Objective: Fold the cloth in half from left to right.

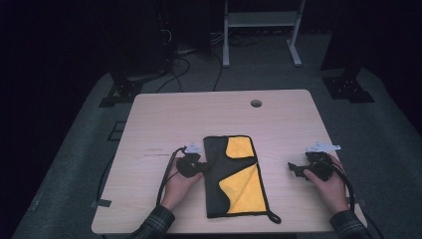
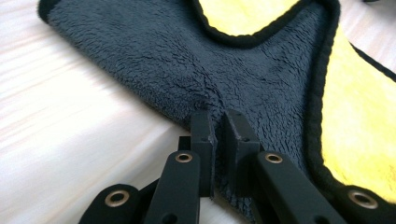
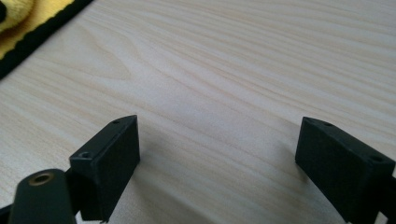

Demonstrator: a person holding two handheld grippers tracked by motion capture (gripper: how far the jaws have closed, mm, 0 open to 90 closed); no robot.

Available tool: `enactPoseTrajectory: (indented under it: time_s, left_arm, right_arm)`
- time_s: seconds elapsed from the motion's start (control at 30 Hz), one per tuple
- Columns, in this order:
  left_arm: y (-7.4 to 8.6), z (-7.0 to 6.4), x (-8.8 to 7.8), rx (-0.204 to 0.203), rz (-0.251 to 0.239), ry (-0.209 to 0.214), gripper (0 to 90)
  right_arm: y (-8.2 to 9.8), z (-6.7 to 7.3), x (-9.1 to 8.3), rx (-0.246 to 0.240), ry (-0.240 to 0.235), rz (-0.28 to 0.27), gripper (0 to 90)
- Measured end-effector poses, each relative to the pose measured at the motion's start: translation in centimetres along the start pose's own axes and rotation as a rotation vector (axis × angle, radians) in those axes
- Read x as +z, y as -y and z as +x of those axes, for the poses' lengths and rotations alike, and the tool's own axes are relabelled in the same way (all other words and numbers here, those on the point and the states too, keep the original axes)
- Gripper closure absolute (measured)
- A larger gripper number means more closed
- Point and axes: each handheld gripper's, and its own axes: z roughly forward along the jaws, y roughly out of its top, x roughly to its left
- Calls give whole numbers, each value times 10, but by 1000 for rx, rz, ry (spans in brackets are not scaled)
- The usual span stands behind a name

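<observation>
My left jaws are clenched on the dark fleece edge of the cloth, a pinch of pile bunched between the pads of my left gripper. The cloth lies folded on the table, grey side up with yellow flaps showing, between my two hands. My right gripper rests well apart, jaws spread wide over bare wood

The high view looks forward and down from the person's side onto the whole table. Both gripper views skim close above it; the left one faces 3 o'clock, sharing the cloth with both others.
</observation>
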Motion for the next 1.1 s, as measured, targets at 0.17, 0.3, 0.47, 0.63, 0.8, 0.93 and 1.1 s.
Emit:
enactPoseTrajectory:
  time_s: [0.17, 0.3, 0.47, 0.63, 0.8, 0.93, 1.1]
  left_arm:
    - [2, 15, -6, -6, -8, -25, 827]
    - [2, 20, -7, -13, -14, -27, 824]
    - [2, 17, -9, 16, -9, -72, 701]
    - [4, 19, -17, 25, -17, -99, 395]
    - [11, 22, -31, 39, -29, -118, 265]
    - [21, 28, -42, 39, -21, -138, 201]
    - [34, 35, -56, 29, -22, -153, 178]
  right_arm:
    - [0, 0, 0, 0, 0, 0, 127]
    - [0, 0, 0, 0, 0, 0, 127]
    - [0, 0, 0, 0, 0, 0, 127]
    - [0, 0, 0, 2, 1, 0, 124]
    - [0, -1, 1, 16, 16, 5, 103]
    - [0, 0, 1, 21, 22, 5, 103]
    - [-1, 0, 0, 22, 25, -3, 143]
